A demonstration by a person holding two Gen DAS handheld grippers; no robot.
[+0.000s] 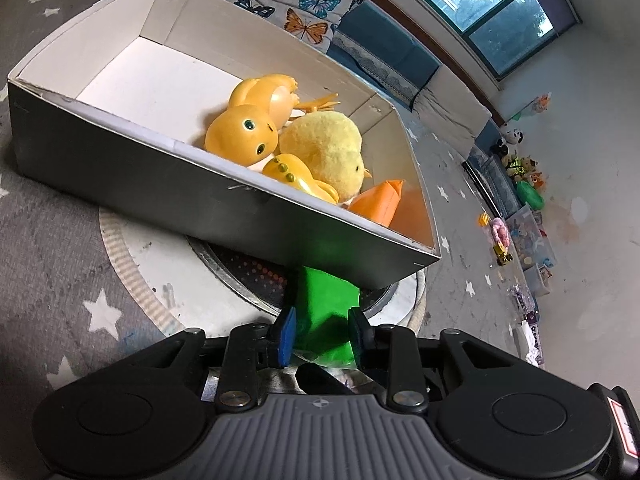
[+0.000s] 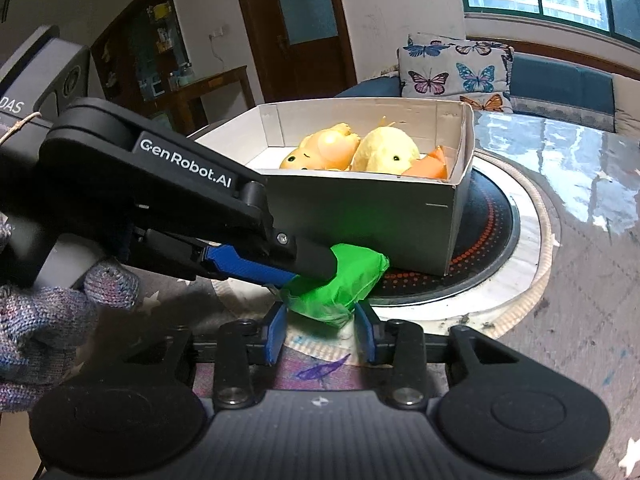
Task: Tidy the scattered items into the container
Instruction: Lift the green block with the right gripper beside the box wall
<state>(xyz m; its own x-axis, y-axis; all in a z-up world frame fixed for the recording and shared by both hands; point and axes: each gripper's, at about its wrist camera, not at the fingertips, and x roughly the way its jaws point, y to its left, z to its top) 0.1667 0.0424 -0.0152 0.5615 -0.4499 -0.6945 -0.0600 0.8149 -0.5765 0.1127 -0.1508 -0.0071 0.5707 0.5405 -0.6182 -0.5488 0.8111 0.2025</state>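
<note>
A grey cardboard box (image 1: pixel 120 168) with a white inside stands on a round cooktop. It holds an orange plastic duck toy (image 1: pixel 244 128), a yellow plush chick (image 1: pixel 324 148) and an orange packet (image 1: pixel 380 200). My left gripper (image 1: pixel 322 334) is shut on a green packet (image 1: pixel 326 304) just below the box's near wall. In the right wrist view the left gripper (image 2: pixel 316 270) grips the green packet (image 2: pixel 344 280) beside the box (image 2: pixel 360 216). My right gripper (image 2: pixel 320 332) is open, its fingers on either side of the packet's near end.
The round cooktop (image 2: pixel 492 232) sits in a white ring on a star-patterned grey surface (image 1: pixel 60 272). A butterfly cushion (image 2: pixel 452 68) lies on a bench behind the box. Toys and clear bins (image 1: pixel 528 236) lie on the floor to the right.
</note>
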